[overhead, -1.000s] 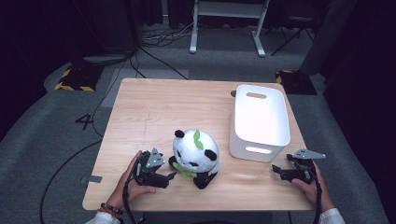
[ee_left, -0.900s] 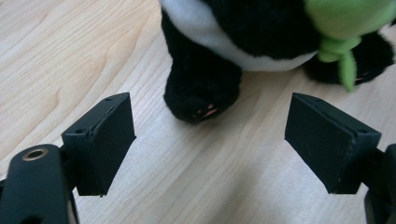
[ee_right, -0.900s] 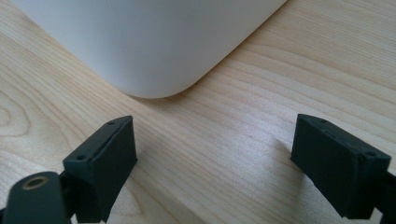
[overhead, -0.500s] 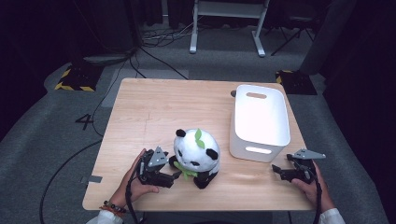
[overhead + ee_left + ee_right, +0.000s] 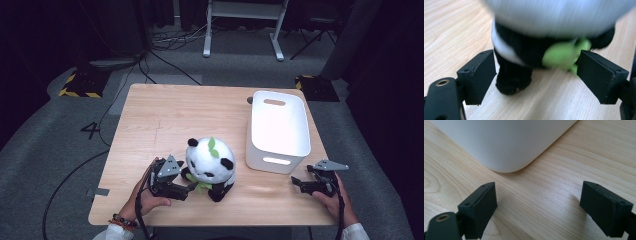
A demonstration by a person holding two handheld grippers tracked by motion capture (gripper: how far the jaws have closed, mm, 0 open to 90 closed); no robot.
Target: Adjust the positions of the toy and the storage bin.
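Note:
A black-and-white plush panda with green leaves sits upright near the table's front edge. My left gripper stands open at its lower left side. In the left gripper view the panda's black foot and green leaf lie between the spread jaws, with neither jaw pressing on them. A white plastic bin stands to the panda's right. My right gripper is open low over the table by the bin's near right corner, with only bare wood between its jaws.
The wooden table is bare across its far left half. Dark floor with cables and a grey stand's feet lies beyond the far edge.
My left gripper has pushed in closer to the panda, and the panda has shifted slightly right and turned. The right gripper has stayed in place.

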